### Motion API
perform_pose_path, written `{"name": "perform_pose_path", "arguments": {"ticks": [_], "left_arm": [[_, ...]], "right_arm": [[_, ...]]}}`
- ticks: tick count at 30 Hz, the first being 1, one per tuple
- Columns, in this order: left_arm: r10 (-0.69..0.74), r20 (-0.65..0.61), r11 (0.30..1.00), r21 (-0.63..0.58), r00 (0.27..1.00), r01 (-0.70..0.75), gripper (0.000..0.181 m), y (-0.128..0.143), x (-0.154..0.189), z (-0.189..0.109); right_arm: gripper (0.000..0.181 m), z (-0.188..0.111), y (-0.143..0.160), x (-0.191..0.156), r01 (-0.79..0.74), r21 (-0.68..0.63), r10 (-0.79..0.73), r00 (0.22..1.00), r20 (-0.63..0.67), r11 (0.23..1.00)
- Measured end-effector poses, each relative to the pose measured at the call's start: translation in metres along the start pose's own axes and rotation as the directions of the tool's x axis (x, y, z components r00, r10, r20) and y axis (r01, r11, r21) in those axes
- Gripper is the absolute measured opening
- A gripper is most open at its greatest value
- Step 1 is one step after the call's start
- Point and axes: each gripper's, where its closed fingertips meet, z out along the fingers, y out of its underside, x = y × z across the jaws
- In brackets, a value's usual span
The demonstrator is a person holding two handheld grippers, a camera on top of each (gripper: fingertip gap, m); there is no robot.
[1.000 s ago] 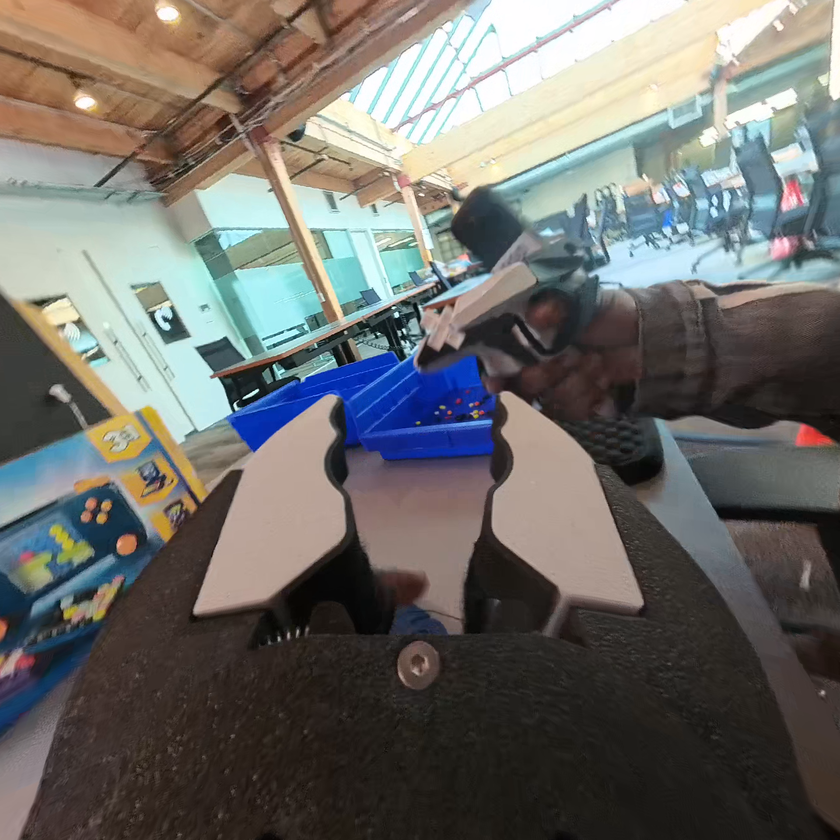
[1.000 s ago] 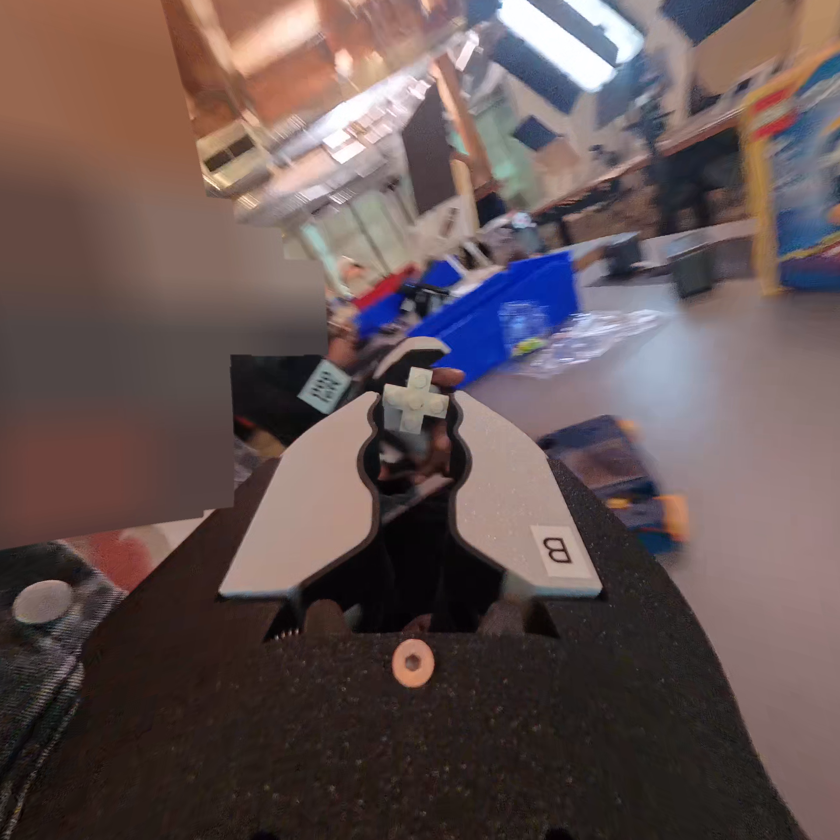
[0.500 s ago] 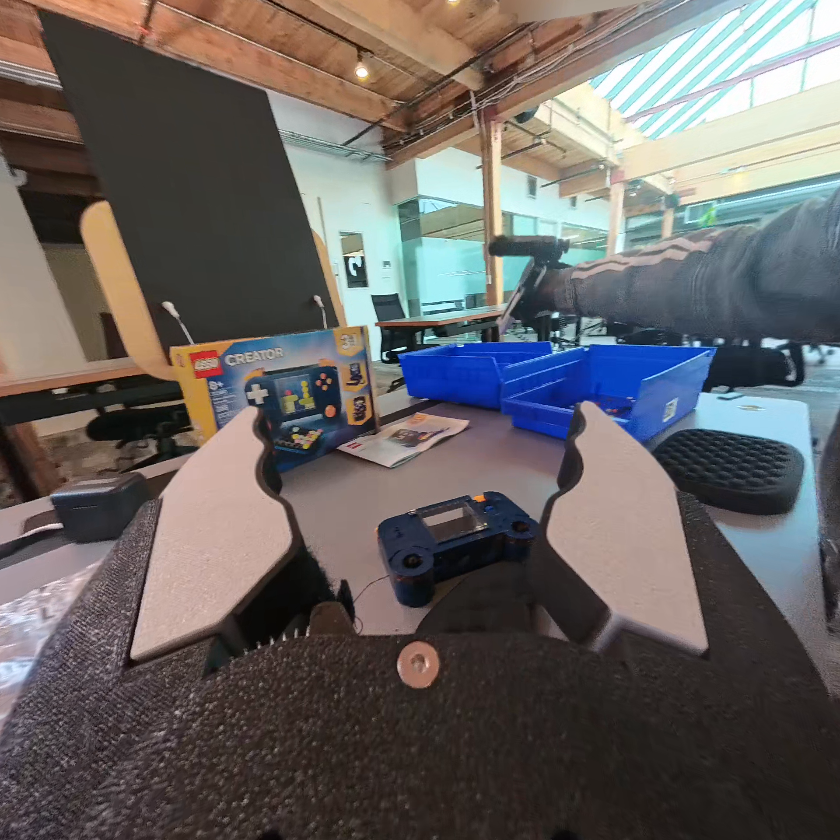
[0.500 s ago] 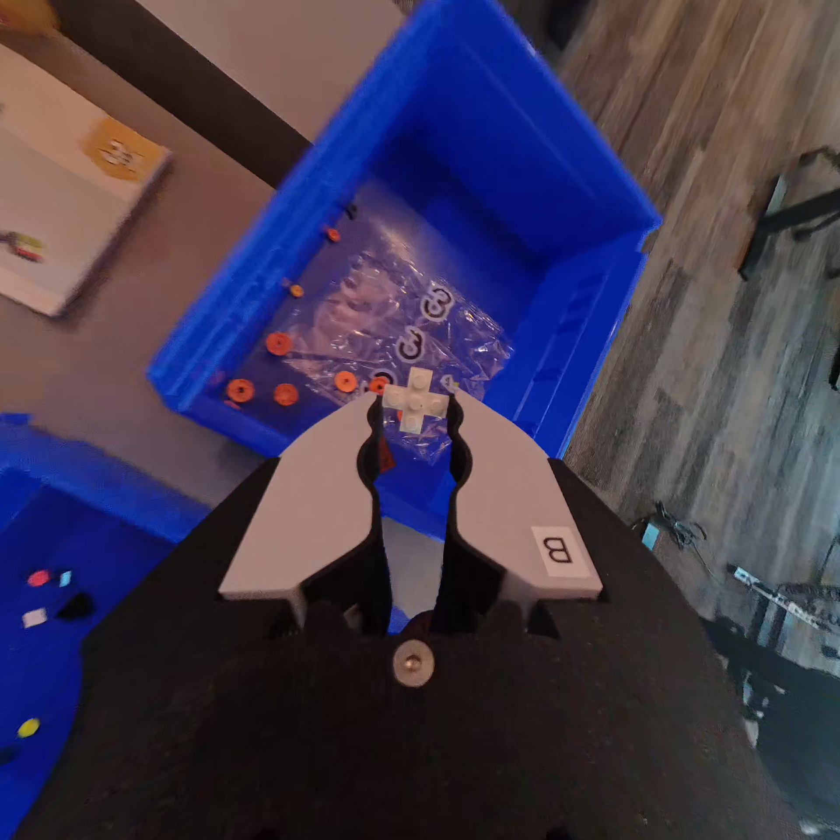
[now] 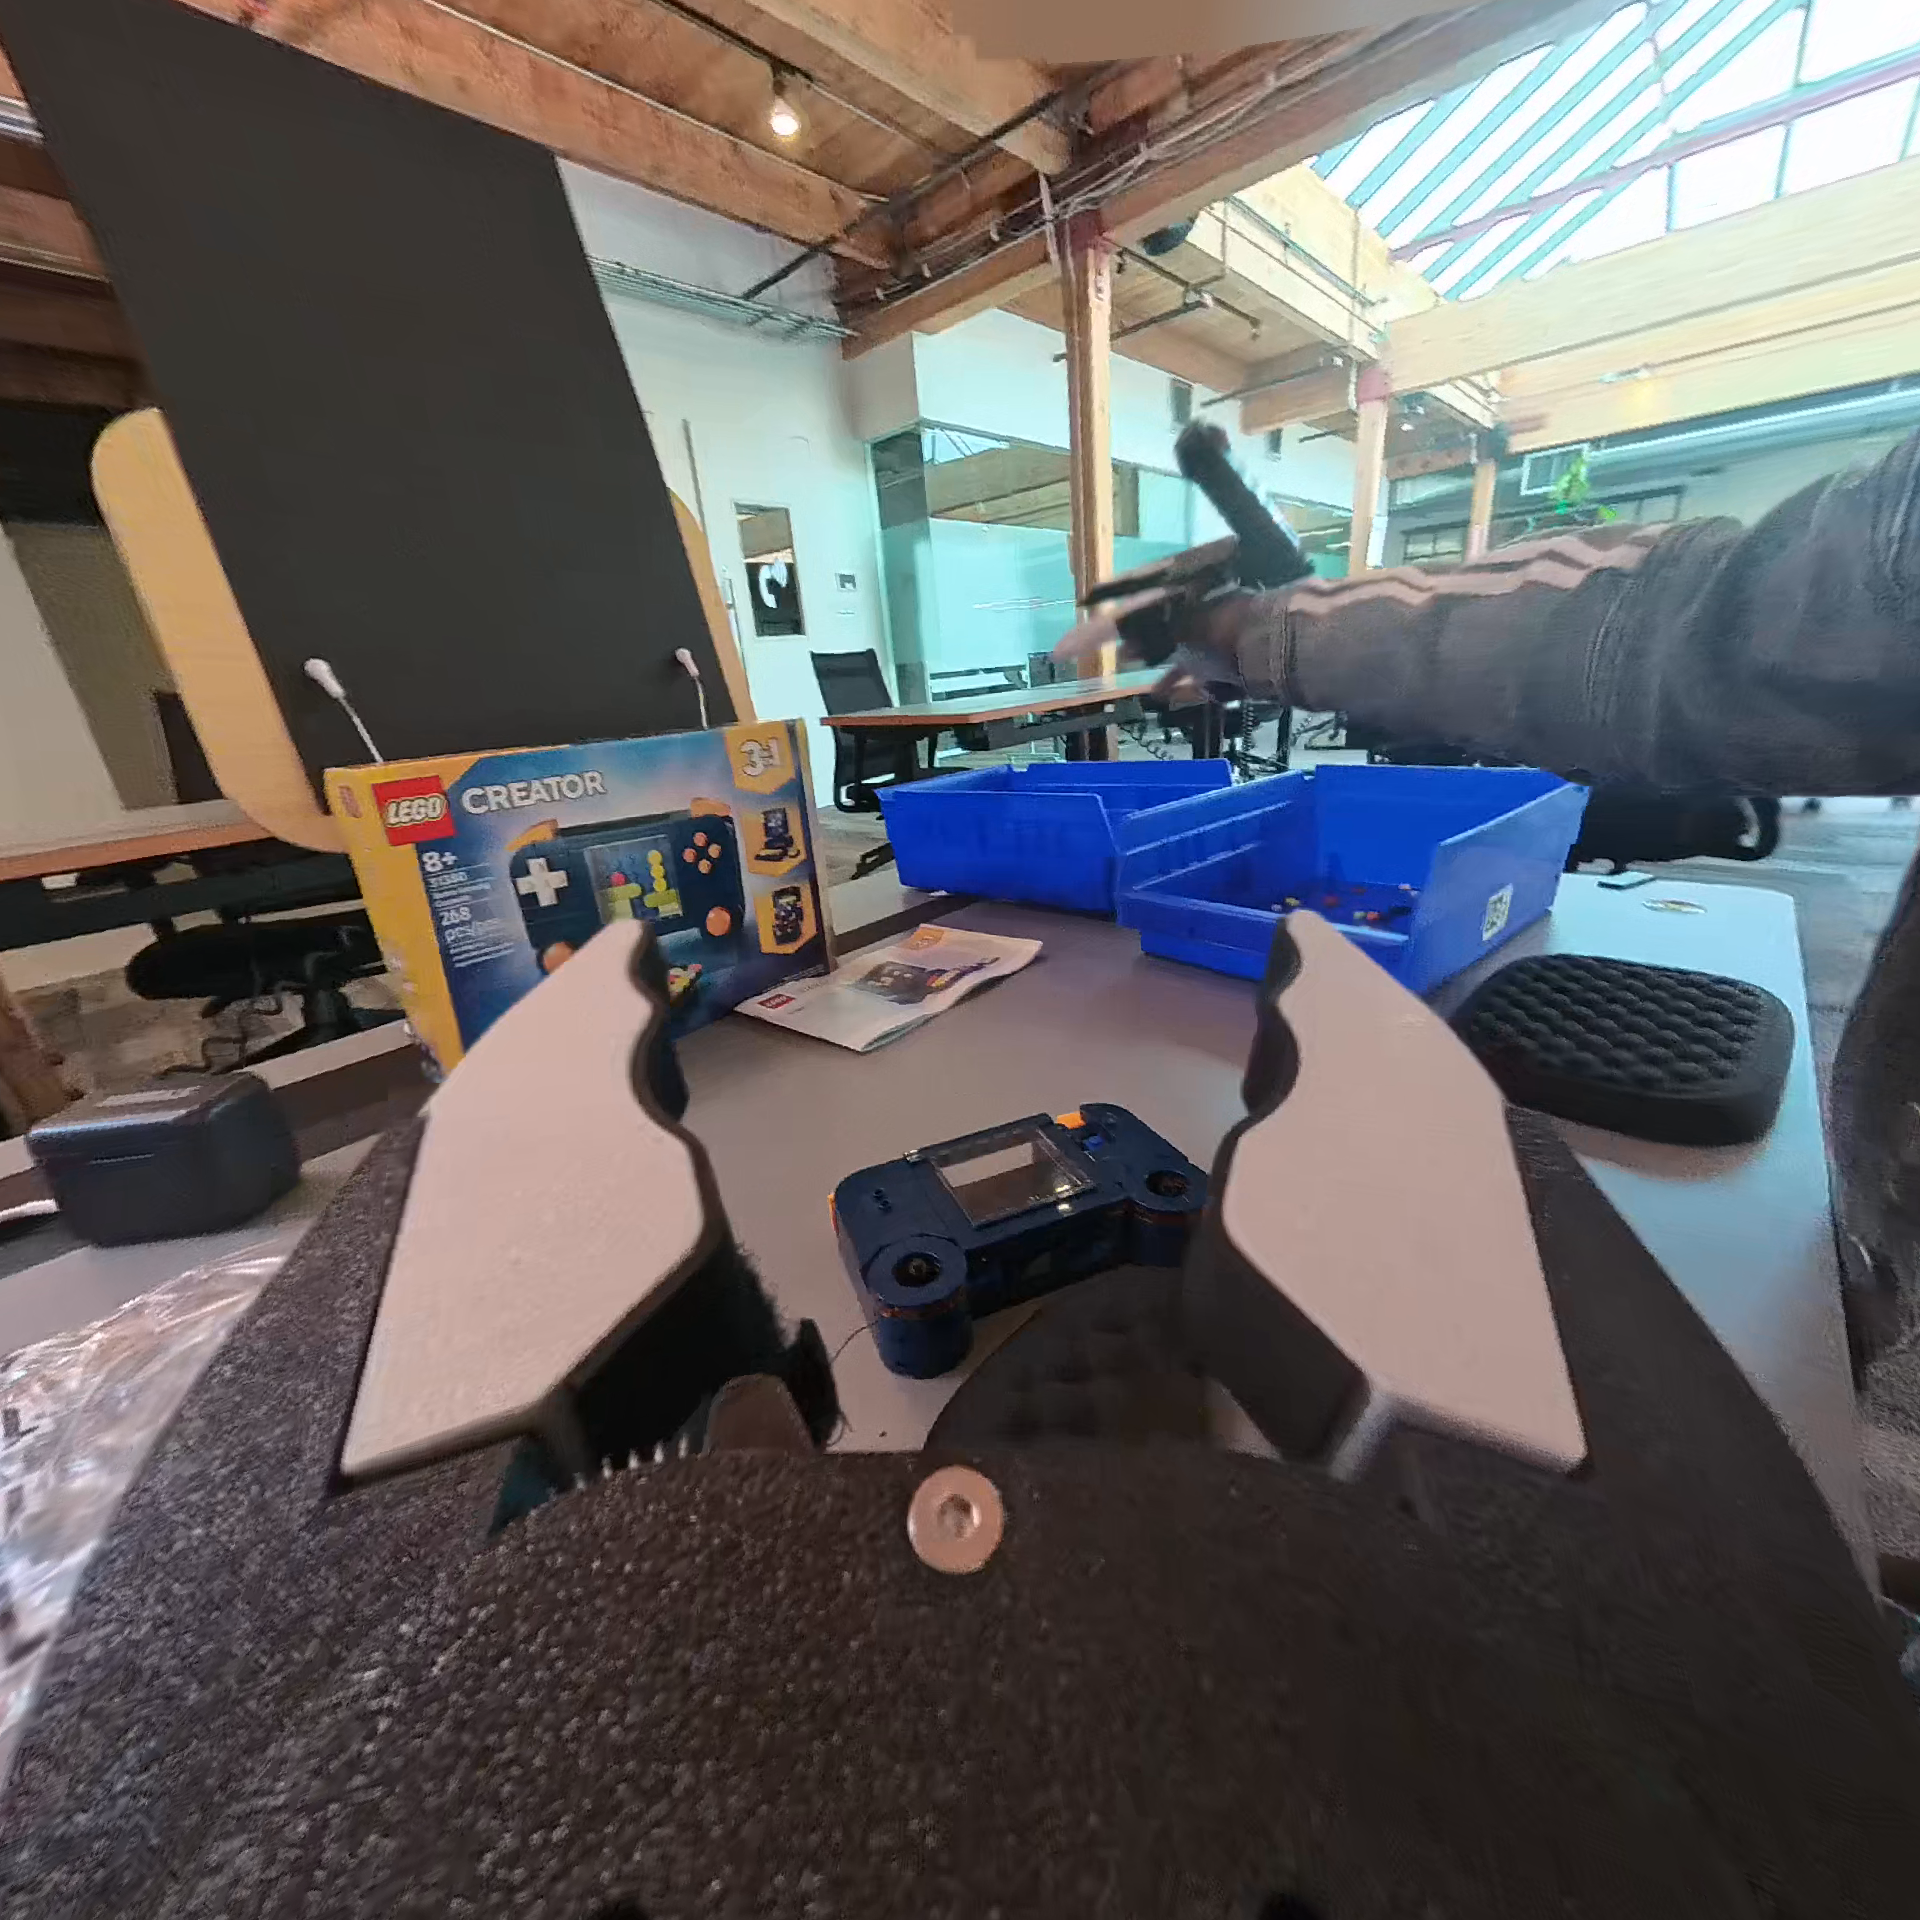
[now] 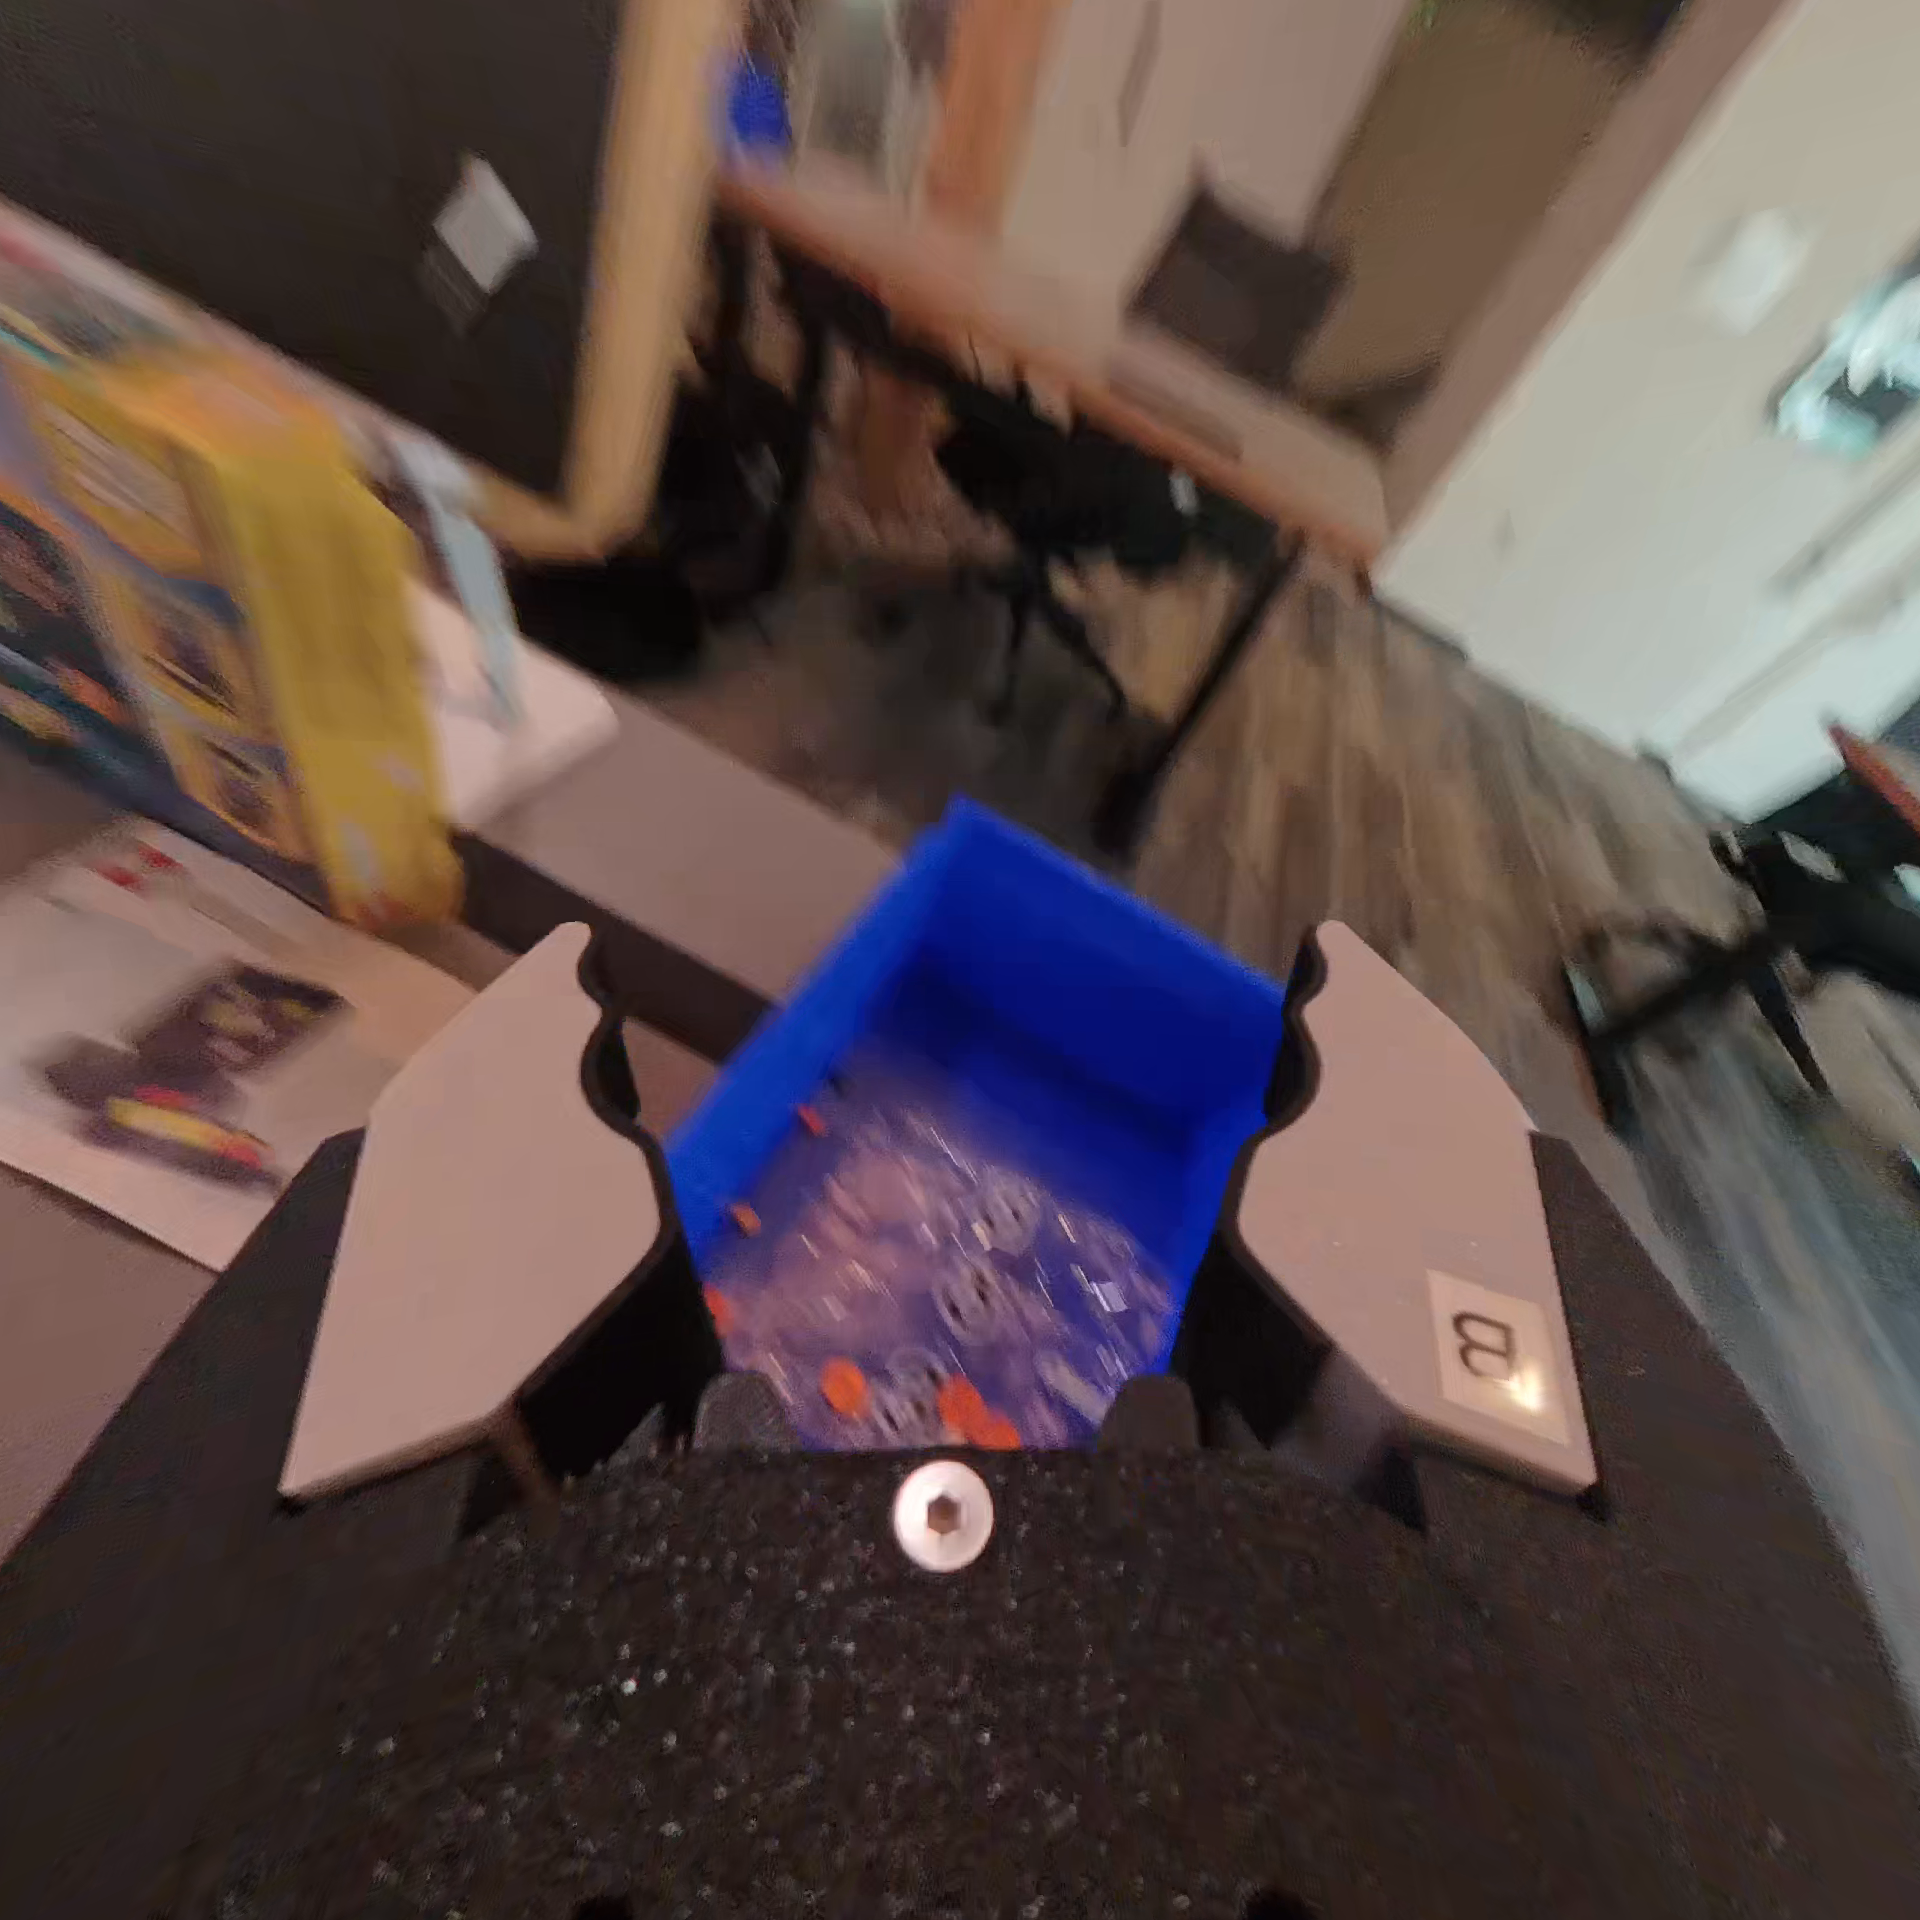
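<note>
My left gripper (image 5: 961, 956) is open and empty, low over the grey table (image 5: 1091, 1049). A dark blue brick-built handheld console (image 5: 1018, 1205) with a clear screen lies on the table between its fingers, not touched. My right gripper (image 6: 951, 956) is open and empty, above a blue bin (image 6: 1049, 1029) that holds clear plastic bags (image 6: 966, 1257) and orange round pieces (image 6: 844, 1387). The right wrist view is blurred. In the left wrist view the right gripper (image 5: 1122, 623) shows far off on a sleeved arm (image 5: 1579, 665), above the two blue bins (image 5: 1351, 862).
A toy box (image 5: 582, 883) stands at the back left with a booklet (image 5: 894, 977) beside it. A black honeycomb mat (image 5: 1621, 1049) lies at the right, a small black device (image 5: 156, 1153) at the left, and clear plastic (image 5: 83, 1403) at the lower left. The gap from one gripper's tips to the other's is roughly 60 centimeters.
My right gripper has opened, and the white cross-shaped piece it held is no longer in it. My left gripper has opened wider and come closer to the console.
</note>
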Motion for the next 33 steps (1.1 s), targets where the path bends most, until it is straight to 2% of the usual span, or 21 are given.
{"name": "perform_pose_path", "arguments": {"ticks": [4,5,6,7,8,11,12,13,14,15,16,17,18,19,22,23,24,27,29,32,33], "left_arm": [[0.017,-0.043,0.999,-0.047,0.999,-0.019,0.077,0.012,0.008,0.004],[0.023,-0.058,0.996,-0.081,0.998,-0.028,0.059,0.019,0.010,0.005],[0.038,-0.054,0.993,-0.113,0.998,-0.044,0.033,0.026,0.009,0.006],[0.064,-0.037,0.988,-0.137,0.997,-0.068,0.007,0.030,0.007,0.007],[0.095,-0.021,0.984,-0.147,0.995,-0.097,0.000,0.033,0.004,0.009],[0.137,-0.016,0.967,-0.215,0.990,-0.137,0.000,0.045,0.000,0.015],[0.133,-0.016,0.962,-0.239,0.991,-0.133,0.000,0.050,-0.001,0.017],[0.122,-0.011,0.958,-0.259,0.992,-0.121,0.006,0.055,-0.003,0.019],[0.110,-0.010,0.954,-0.280,0.994,-0.108,0.025,0.060,-0.004,0.022],[0.103,-0.014,0.947,-0.306,0.995,-0.103,0.054,0.066,-0.005,0.024],[0.103,-0.009,0.935,-0.340,0.995,-0.100,0.074,0.073,-0.008,0.026],[0.103,-0.009,0.922,-0.375,0.995,-0.098,0.082,0.080,-0.011,0.027],[0.097,-0.019,0.910,-0.404,0.995,-0.096,0.082,0.086,-0.013,0.028],[0.080,-0.033,0.901,-0.425,0.996,-0.087,0.077,0.092,-0.013,0.030],[0.027,-0.074,0.874,-0.482,0.997,-0.059,0.048,0.106,-0.013,0.033],[0.026,-0.092,0.861,-0.505,0.995,-0.069,0.047,0.111,-0.013,0.034],[0.031,-0.111,0.837,-0.541,0.993,-0.087,0.049,0.117,-0.012,0.034],[0.083,-0.172,0.789,-0.590,0.982,-0.170,0.052,0.127,-0.003,0.035],[0.079,-0.209,0.795,-0.576,0.975,-0.188,0.061,0.126,0.011,0.040],[0.068,-0.190,0.794,-0.583,0.979,-0.169,0.092,0.130,0.016,0.047],[0.070,-0.176,0.793,-0.587,0.982,-0.162,0.095,0.132,0.013,0.049]], "right_arm": [[0.134,-0.051,-0.094,-0.087,-0.075,0.402,0.004,0.985,0.175,0.912],[0.126,-0.070,-0.112,-0.111,-0.084,0.468,-0.015,0.979,0.205,0.880],[0.084,-0.092,-0.128,-0.135,-0.077,0.535,-0.057,0.972,0.229,0.841],[0.023,-0.115,-0.140,-0.158,-0.079,0.581,-0.082,0.966,0.246,0.810],[0.000,-0.134,-0.151,-0.181,-0.107,0.611,-0.091,0.954,0.285,0.784],[0.000,-0.181,-0.165,-0.254,-0.286,0.610,-0.079,0.862,0.501,0.739],[0.017,-0.195,-0.167,-0.272,-0.351,0.620,-0.063,0.836,0.545,0.702],[0.051,-0.206,-0.169,-0.287,-0.421,0.624,-0.034,0.812,0.583,0.658],[0.077,-0.213,-0.166,-0.302,-0.480,0.609,-0.005,0.783,0.622,0.631],[0.088,-0.217,-0.160,-0.318,-0.519,0.580,0.012,0.752,0.659,0.628],[0.078,-0.220,-0.150,-0.334,-0.527,0.560,0.002,0.729,0.685,0.639],[0.017,-0.225,-0.139,-0.347,-0.509,0.570,-0.032,0.728,0.685,0.645],[0.000,-0.223,-0.131,-0.351,-0.512,0.588,-0.007,0.750,0.661,0.626],[0.000,-0.217,-0.121,-0.355,-0.535,0.577,0.050,0.758,0.650,0.618],[0.000,-0.187,-0.078,-0.386,-0.534,0.385,0.131,0.694,0.708,0.752],[0.004,-0.176,-0.063,-0.393,-0.508,0.333,0.152,0.698,0.700,0.795],[0.018,-0.169,-0.051,-0.403,-0.451,0.308,0.127,0.709,0.693,0.838],[0.019,-0.153,-0.003,-0.429,-0.104,0.192,-0.052,0.745,0.665,0.976],[0.020,-0.152,0.022,-0.447,0.081,0.101,-0.129,0.680,0.722,0.992],[0.048,-0.142,0.029,-0.456,0.140,0.073,-0.148,0.660,0.737,0.987],[0.056,-0.138,0.028,-0.457,0.127,0.068,-0.136,0.653,0.745,0.989]]}}
